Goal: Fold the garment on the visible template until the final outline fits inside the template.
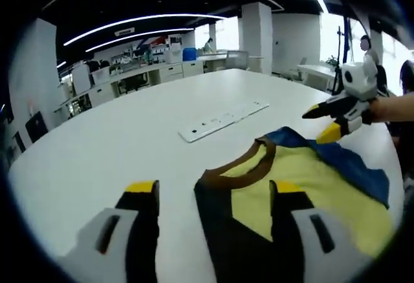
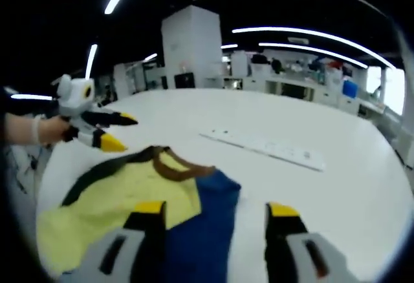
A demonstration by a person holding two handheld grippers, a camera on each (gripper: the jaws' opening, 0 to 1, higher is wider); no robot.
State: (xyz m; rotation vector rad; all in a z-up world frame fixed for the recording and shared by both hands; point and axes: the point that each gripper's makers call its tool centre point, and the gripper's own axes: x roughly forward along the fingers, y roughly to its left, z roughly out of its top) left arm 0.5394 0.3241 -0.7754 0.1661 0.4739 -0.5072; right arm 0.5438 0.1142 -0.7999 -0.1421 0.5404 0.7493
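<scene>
Both tongs released: left tongs (image 1: 213, 196) over shirt (image 1: 304, 186), right tongs (image 2: 217, 215) at its blue edge. Bare white surface (image 1: 116, 141) beyond, power strip (image 1: 223, 120) near. No readable writing.

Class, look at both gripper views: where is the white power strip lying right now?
The power strip lies flat on the white table, just beyond the garment's brown collar; in the right gripper view it sits right of centre, past the garment.
</scene>
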